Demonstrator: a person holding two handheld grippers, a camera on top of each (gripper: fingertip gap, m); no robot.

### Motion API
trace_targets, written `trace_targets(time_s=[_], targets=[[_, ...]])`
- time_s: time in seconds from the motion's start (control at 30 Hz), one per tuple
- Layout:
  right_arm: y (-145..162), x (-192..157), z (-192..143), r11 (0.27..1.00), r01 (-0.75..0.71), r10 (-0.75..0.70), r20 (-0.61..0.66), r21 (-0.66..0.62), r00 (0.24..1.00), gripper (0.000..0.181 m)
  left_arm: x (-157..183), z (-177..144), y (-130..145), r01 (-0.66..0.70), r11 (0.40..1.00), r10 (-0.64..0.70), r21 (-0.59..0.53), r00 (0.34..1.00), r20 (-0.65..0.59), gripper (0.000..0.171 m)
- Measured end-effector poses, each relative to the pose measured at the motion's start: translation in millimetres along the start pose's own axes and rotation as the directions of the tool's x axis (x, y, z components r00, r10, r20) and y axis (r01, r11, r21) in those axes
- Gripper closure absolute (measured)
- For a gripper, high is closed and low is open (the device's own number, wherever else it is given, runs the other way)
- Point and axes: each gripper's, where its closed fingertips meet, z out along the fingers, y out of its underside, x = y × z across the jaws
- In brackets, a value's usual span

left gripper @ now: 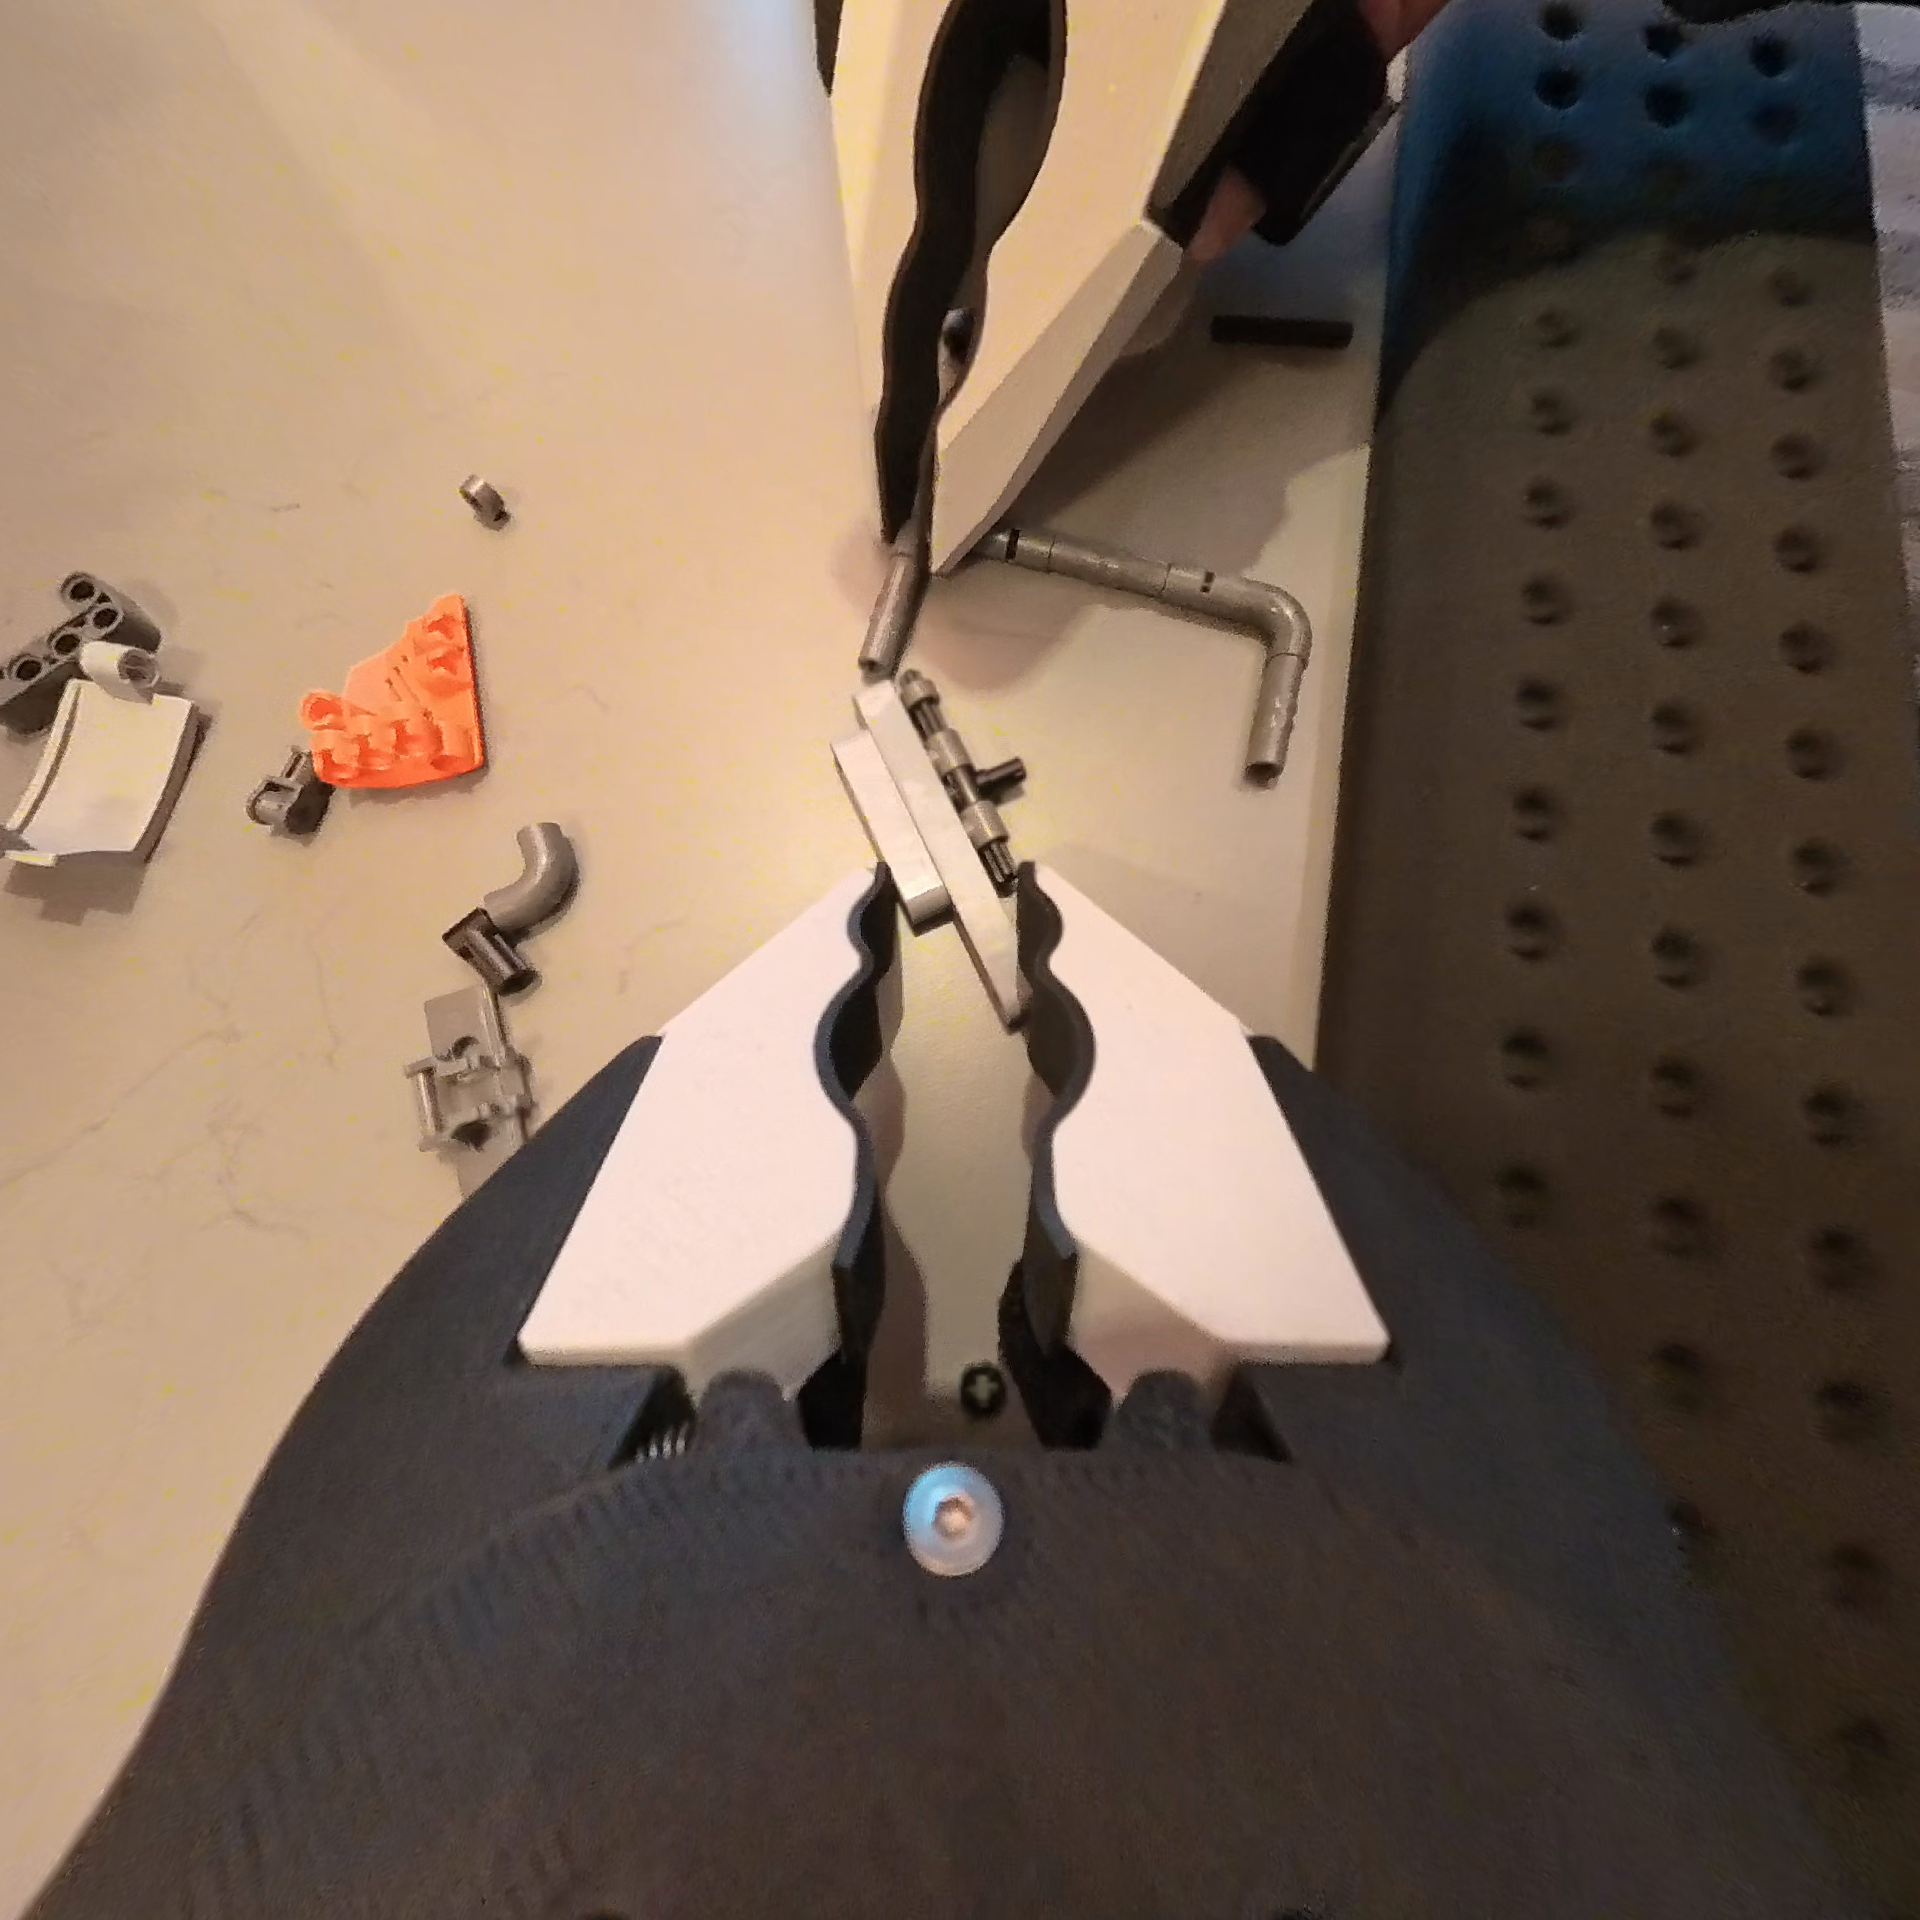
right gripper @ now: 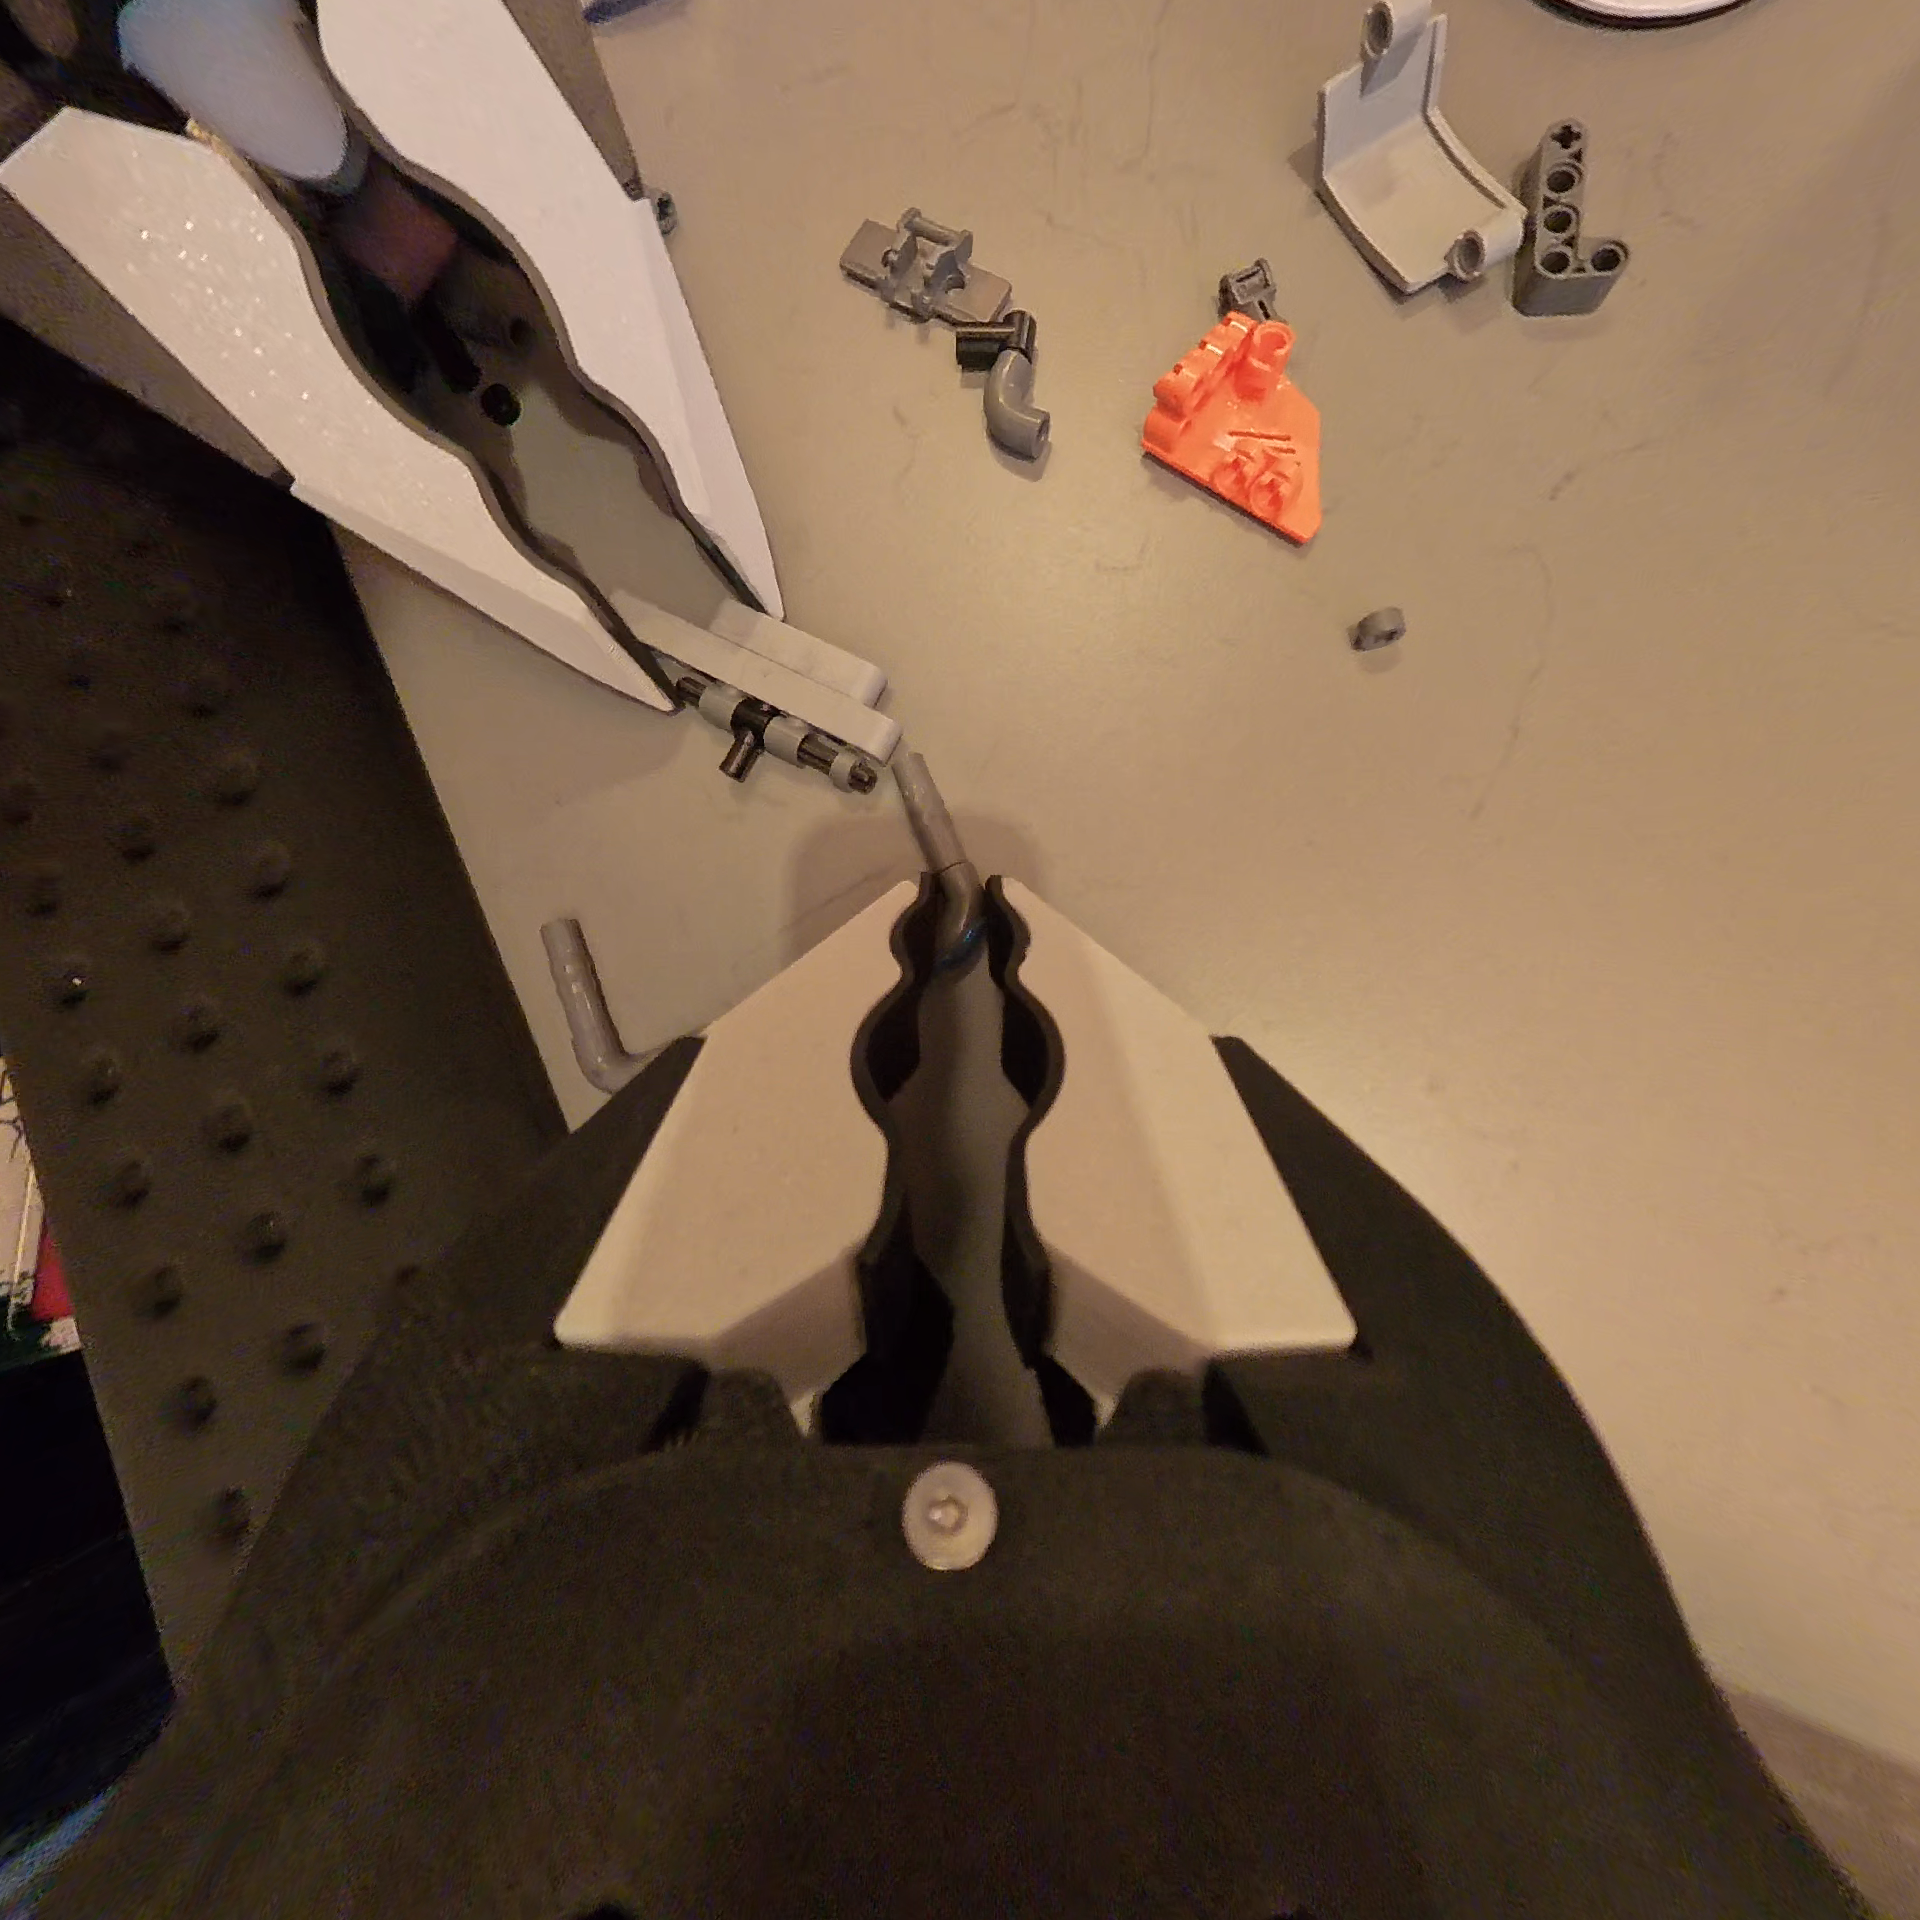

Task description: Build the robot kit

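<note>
Gripping a flat grey plate assembly (left gripper: 920,831) with a black-and-grey axle along its edge, the left tool (left gripper: 951,894) is clamped on it above the beige table (left gripper: 623,312). Right tool (left gripper: 914,520) comes in from the top, pinching a small grey tube (left gripper: 891,613), tip just beside the plates. Orange panel (left gripper: 400,707), elbow pipe (left gripper: 535,878) and long bent pipe (left gripper: 1226,613) lie loose.

Right wrist view: right tool (right gripper: 954,894) closed on the grey tube (right gripper: 930,821), its free end near the axle of the plate assembly (right gripper: 790,686) held by the left tool (right gripper: 717,655). Orange panel (right gripper: 1236,426) well apart.
</note>
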Motion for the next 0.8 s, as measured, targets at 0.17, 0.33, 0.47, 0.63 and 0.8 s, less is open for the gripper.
trace_targets(time_s=[0.17,0.33,0.47,0.63,0.8], targets=[[0.8,-1.0,-0.2,0.998,0.052,-0.051,0.028,-0.019,0.998,0.176,-0.6,-1.3,1.4,-0.042,0.999,0.042,-0.012,0.999,-0.032,0.15],[3.0,-5.3,-1.0,0.992,0.12,-0.118,0.079,-0.026,0.99,0.176,-5.7,-3.3,3.1,-0.062,0.998,0.061,-0.029,0.997,-0.05,0.151],[2.7,-7.1,-0.3,0.987,0.155,-0.151,0.102,-0.034,0.983,0.176,-7.8,-4.0,3.3,-0.069,0.997,0.066,-0.029,0.995,-0.077,0.151],[2.1,-8.0,0.7,0.98,0.191,-0.184,0.125,-0.047,0.975,0.176,-8.4,-3.4,2.8,-0.094,0.995,0.091,-0.022,0.992,-0.092,0.151],[0.5,-8.3,2.2,0.973,0.226,-0.216,0.143,-0.053,0.966,0.176,-8.6,-4.4,3.8,-0.122,0.992,0.119,-0.023,0.986,-0.116,0.151]])
